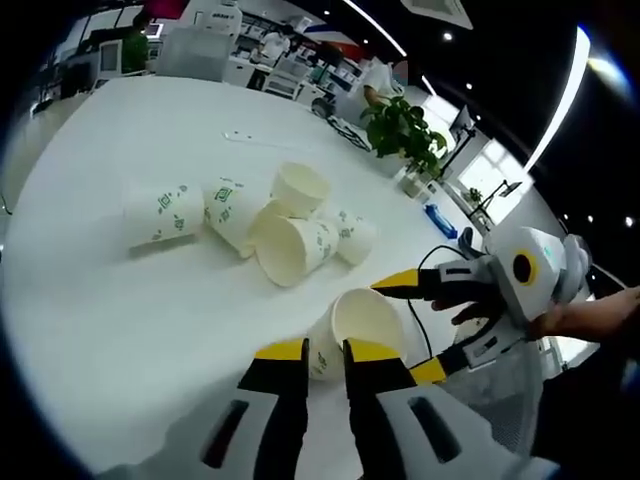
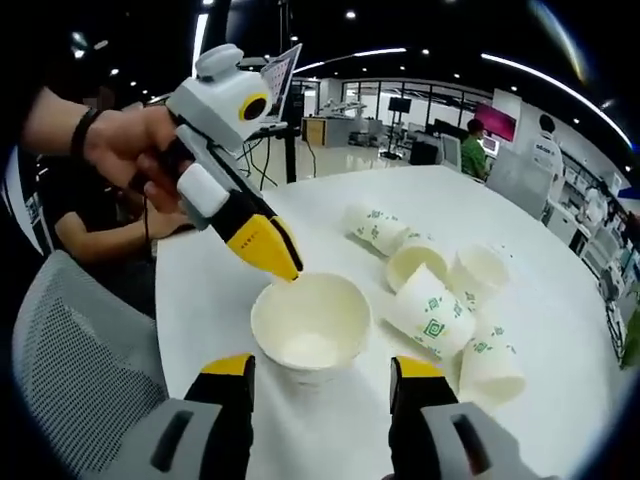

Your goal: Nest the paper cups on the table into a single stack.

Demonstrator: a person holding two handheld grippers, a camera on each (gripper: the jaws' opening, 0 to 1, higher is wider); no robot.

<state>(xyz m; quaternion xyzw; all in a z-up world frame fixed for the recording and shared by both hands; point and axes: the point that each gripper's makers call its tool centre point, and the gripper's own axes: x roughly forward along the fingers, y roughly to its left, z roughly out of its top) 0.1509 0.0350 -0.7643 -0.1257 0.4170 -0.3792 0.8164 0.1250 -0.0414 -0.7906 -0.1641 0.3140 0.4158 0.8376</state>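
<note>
Paper cups (image 1: 290, 245): six on table (image 1: 100, 320) | left claw (image 1: 322, 352) grips one cup's (image 2: 311, 325) rim | right claw (image 2: 322, 370) open

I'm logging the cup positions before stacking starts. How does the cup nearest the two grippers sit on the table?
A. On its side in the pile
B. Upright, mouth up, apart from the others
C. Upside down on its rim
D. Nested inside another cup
B: in the right gripper view the nearest cup stands mouth up with its inside bottom showing, alone in front of the jaws, while the other cups lie tumbled farther along the table.
</note>
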